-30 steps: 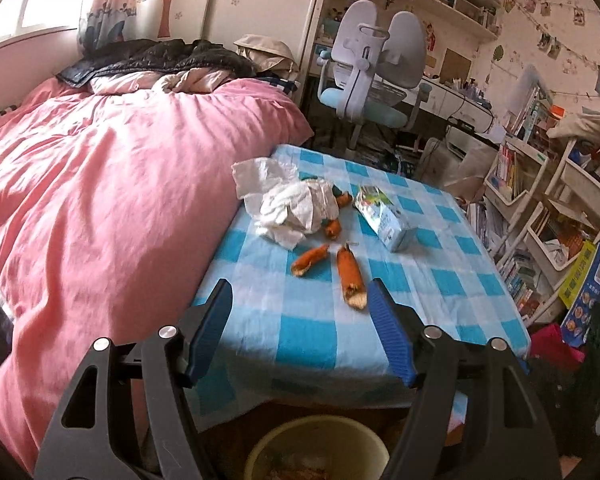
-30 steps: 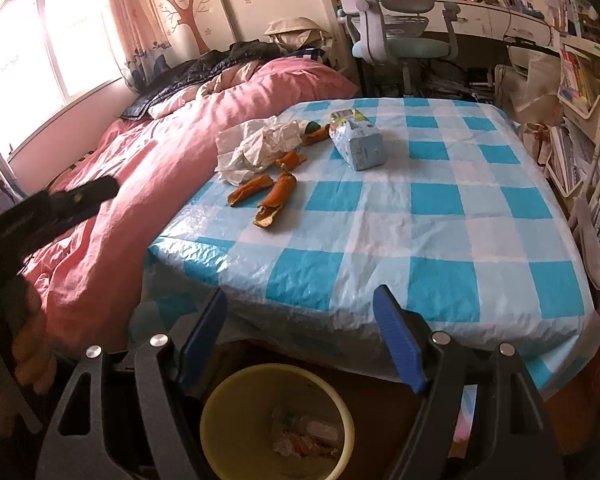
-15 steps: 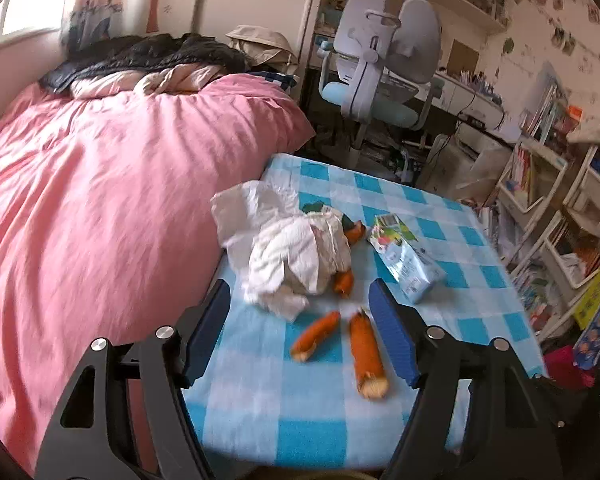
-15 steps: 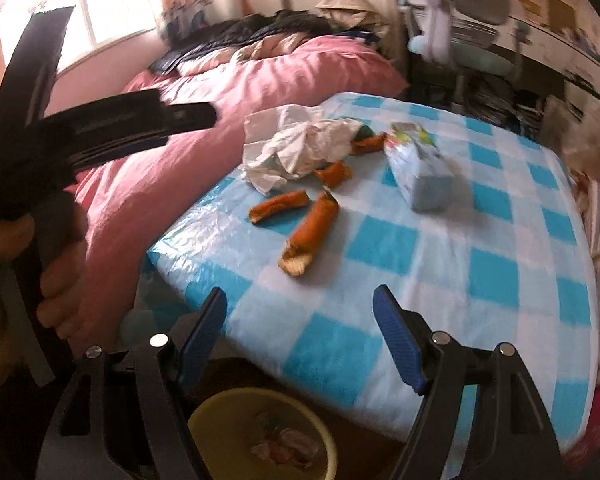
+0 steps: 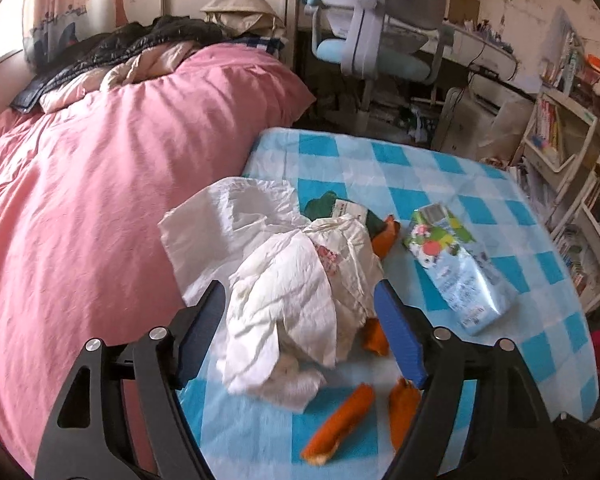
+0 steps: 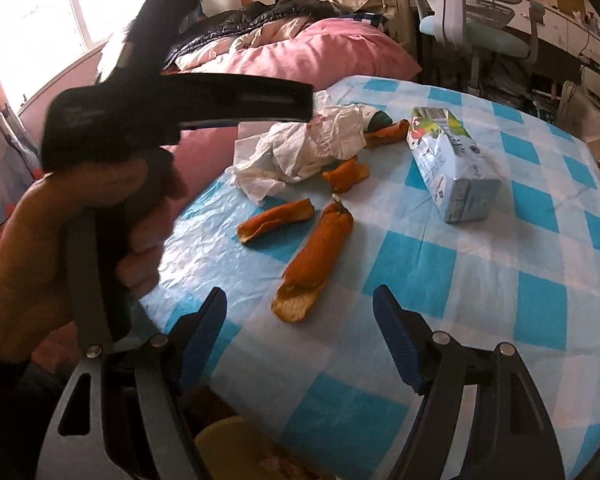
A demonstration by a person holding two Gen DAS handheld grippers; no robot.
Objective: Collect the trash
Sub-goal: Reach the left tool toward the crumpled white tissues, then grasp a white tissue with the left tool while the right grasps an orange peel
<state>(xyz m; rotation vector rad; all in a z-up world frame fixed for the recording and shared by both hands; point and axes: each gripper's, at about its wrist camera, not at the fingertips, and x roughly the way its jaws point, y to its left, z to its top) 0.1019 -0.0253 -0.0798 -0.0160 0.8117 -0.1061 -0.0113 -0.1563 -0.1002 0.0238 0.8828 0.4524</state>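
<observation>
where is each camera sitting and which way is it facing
Left wrist: on the left gripper, looking down at the crumpled tissue; only its fingers show.
Right wrist: on the right gripper, facing the peel; a hand shows.
Shared: checked table, milk carton, tissue, peels.

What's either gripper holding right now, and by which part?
Nothing. The left gripper is open around the crumpled tissue; the right gripper is open and empty.

Our left gripper (image 5: 300,308) has just been widening its jaws; our right gripper (image 6: 300,312) hangs agape, both tilted downward.
</observation>
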